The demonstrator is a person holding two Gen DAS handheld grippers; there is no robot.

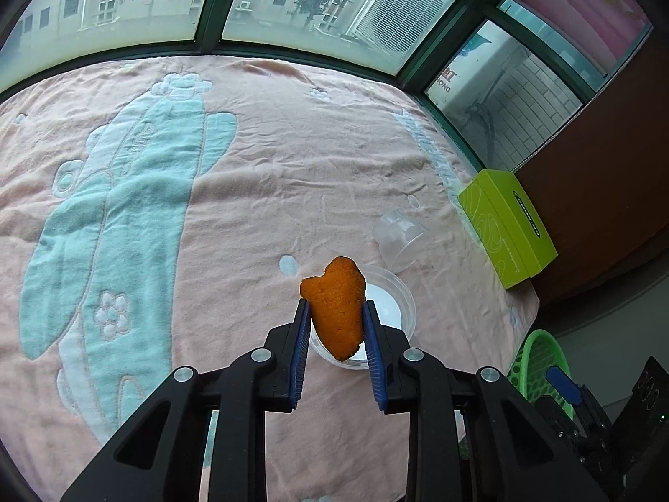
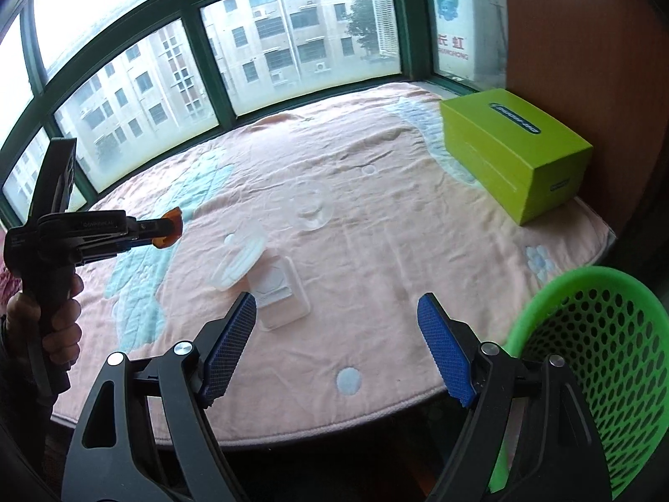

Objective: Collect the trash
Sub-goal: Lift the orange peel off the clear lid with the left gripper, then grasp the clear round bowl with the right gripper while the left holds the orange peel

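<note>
Only the right wrist view shows the square clear tray (image 2: 278, 297).

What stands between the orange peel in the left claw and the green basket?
Nothing visible blocks it. The left claw holds the peel above the cloth. The clear cups and tray lie low on the cloth, and the basket hangs at the table's right edge beside the open right claw.

I see a bay of green-framed windows (image 2: 217, 96) with grey daylight and apartment blocks (image 2: 292, 29) outside. A pink towel (image 1: 292, 167) covers the surface; brown wall (image 2: 585, 42) at right.
</note>
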